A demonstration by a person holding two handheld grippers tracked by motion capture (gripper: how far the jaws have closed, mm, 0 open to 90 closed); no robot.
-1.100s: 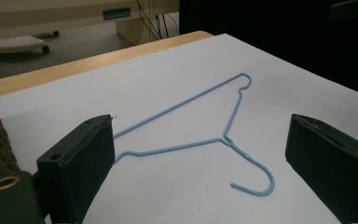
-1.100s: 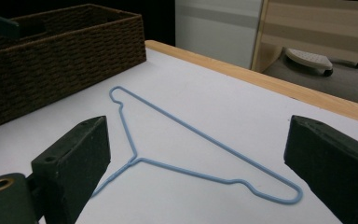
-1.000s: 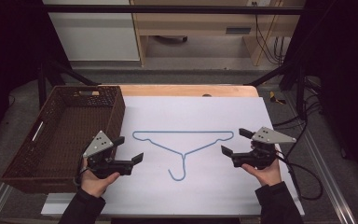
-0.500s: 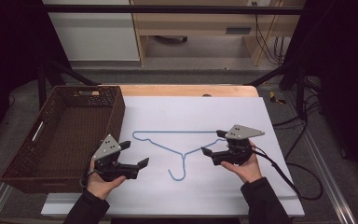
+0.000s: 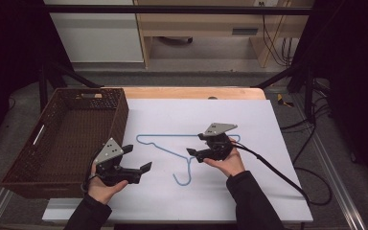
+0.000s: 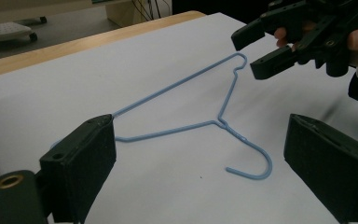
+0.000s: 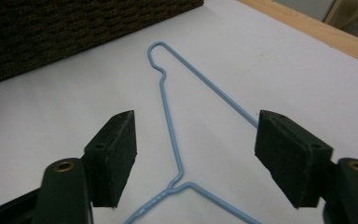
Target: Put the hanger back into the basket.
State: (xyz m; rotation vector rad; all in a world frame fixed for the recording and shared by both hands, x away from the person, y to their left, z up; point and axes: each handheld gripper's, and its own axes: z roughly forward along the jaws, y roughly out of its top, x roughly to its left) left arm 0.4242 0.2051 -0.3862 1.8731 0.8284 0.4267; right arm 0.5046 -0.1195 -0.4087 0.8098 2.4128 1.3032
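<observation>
A light-blue wire hanger (image 5: 182, 151) lies flat on a white table (image 5: 249, 191), just right of a dark woven basket (image 5: 62, 139). The right gripper (image 5: 195, 154) hovers over the hanger's right half. Its jaws have just been closing but stand spread, with the hanger's wire between them in the right gripper view and neither pad touching it. The left gripper (image 5: 139, 158), jaws spread and holding nothing, sits near the basket, left of the hanger's hook (image 6: 254, 170).
</observation>
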